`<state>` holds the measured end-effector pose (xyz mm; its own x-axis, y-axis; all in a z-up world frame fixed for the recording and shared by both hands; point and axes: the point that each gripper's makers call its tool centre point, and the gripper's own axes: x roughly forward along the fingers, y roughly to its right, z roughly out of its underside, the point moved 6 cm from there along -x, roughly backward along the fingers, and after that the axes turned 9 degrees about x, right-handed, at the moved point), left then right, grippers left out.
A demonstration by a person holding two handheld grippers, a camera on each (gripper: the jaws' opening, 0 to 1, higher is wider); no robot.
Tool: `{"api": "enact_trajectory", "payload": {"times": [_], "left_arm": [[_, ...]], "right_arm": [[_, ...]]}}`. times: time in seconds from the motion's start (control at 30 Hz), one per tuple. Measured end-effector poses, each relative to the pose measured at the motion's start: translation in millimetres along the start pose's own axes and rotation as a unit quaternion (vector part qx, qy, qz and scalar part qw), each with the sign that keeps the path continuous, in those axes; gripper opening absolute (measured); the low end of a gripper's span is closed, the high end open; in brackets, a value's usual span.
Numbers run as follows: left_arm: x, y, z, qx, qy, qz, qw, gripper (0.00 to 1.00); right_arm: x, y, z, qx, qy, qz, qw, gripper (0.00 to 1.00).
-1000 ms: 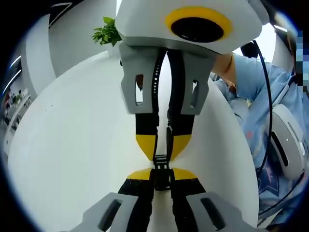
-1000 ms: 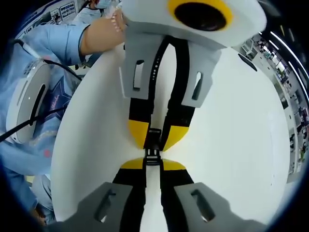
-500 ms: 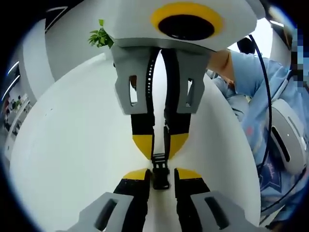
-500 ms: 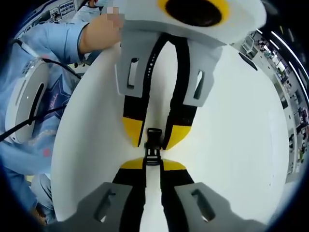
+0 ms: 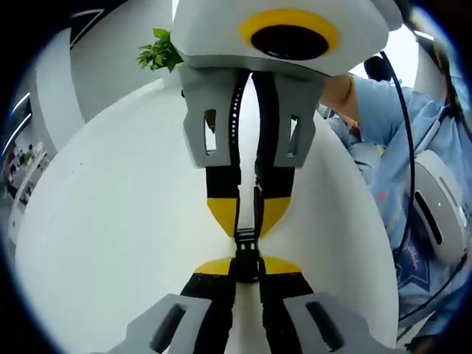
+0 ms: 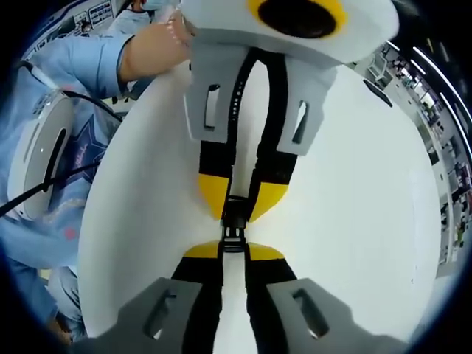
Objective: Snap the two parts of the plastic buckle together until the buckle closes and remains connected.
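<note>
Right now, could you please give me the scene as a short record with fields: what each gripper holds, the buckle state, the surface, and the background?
left gripper: shut on one black buckle part
right gripper: shut on the other buckle part
buckle: the two parts meet end to end between the facing grippers; whether latched, cannot tell
surface: white table
background: green plant; person in light blue sleeve

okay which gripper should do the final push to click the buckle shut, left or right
Either, but probably the left. The left gripper and right gripper each clamp one half of the black buckle, tip to tip over the white table. The left holds the bulkier half.
</note>
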<state>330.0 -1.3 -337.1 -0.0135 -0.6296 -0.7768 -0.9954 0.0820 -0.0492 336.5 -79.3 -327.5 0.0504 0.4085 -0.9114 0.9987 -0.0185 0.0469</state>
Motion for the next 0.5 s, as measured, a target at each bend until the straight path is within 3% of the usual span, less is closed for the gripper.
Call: {"api": "enact_trajectory", "payload": {"times": [0.5], "left_arm": [[-0.1,-1.4,-1.7,-0.02,-0.009,-0.019,0.9996,0.08]], "right_arm": [[0.8,-2.7,0.1,0.038,0.003,0.025,0.9989,0.08]]}}
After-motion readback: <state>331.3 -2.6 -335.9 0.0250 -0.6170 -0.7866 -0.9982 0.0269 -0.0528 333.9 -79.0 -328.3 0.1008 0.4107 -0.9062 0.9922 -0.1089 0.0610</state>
